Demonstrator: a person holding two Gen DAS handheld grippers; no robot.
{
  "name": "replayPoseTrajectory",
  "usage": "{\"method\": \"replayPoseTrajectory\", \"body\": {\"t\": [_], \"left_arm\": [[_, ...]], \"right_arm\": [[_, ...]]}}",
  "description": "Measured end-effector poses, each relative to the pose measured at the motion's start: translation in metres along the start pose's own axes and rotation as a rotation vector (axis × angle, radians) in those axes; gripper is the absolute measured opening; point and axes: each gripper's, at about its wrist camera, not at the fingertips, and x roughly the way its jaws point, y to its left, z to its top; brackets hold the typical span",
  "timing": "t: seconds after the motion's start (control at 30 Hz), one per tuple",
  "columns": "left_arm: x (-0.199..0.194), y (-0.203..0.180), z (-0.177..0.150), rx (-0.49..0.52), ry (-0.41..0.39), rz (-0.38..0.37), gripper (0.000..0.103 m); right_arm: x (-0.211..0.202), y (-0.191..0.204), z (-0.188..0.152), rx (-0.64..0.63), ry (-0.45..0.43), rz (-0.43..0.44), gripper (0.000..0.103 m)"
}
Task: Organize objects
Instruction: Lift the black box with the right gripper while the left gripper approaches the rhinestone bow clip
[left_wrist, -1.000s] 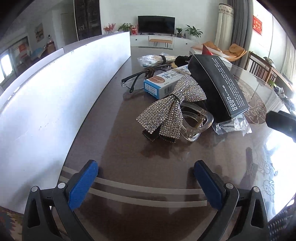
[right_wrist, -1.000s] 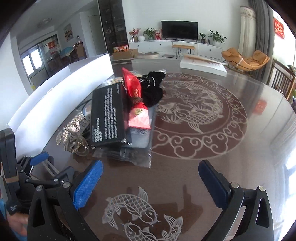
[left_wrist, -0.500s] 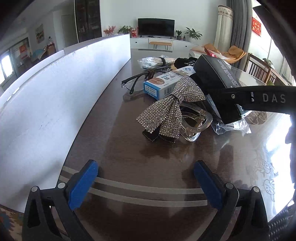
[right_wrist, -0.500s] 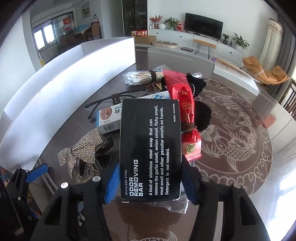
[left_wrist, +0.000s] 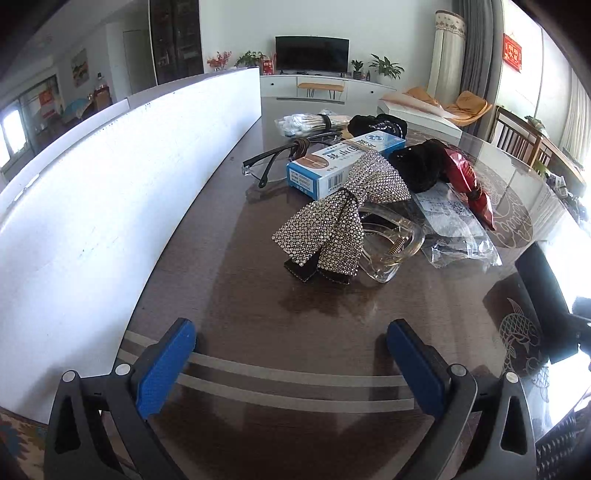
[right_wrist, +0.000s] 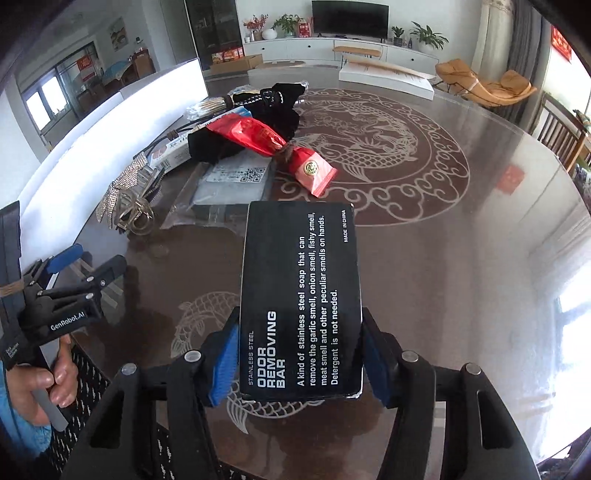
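Note:
My right gripper (right_wrist: 299, 354) is shut on a black box (right_wrist: 301, 288) printed "odor removing bar", its blue pads pressing both long sides. The box hangs over the bare table, nearer than the pile. The pile holds a red packet (right_wrist: 273, 144), a flat plastic bag (right_wrist: 229, 184), a rhinestone bow (left_wrist: 332, 218), a clear hair claw (left_wrist: 391, 243), a blue-white carton (left_wrist: 343, 162), glasses (left_wrist: 273, 162) and black cloth (left_wrist: 417, 166). My left gripper (left_wrist: 288, 350) stands open low over the table, nothing between its fingers, short of the bow.
A long white board (left_wrist: 110, 184) stands along the left of the brown glass table (right_wrist: 461, 258). A bundle of cotton swabs (left_wrist: 306, 122) lies behind the pile. A hand (right_wrist: 48, 384) holds the left gripper. A white flat box (right_wrist: 384, 75) lies at the far edge.
The right gripper went from open to shut on the black box atop the pile, then carried it off the pile toward the near edge. The left gripper stayed put.

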Motion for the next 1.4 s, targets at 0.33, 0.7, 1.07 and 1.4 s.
{"method": "replayPoseTrajectory", "body": {"t": [0.33, 0.7, 1.07, 1.4], "left_arm": [[-0.003, 0.007, 0.019, 0.086, 0.041, -0.095, 0.103], [0.024, -0.025, 0.058, 0.295, 0.110, -0.257, 0.103], [0.025, -0.040, 0.058, 0.301, 0.100, -0.268, 0.103], [0.039, -0.043, 0.063, 0.326, 0.143, -0.223, 0.103]], "right_arm": [[-0.008, 0.005, -0.003, 0.007, -0.066, 0.011, 0.079], [-0.007, 0.001, -0.006, 0.029, -0.059, 0.017, 0.080], [-0.007, -0.007, -0.003, 0.046, -0.046, 0.011, 0.081], [0.003, 0.003, 0.002, 0.014, 0.015, 0.011, 0.081]]}}
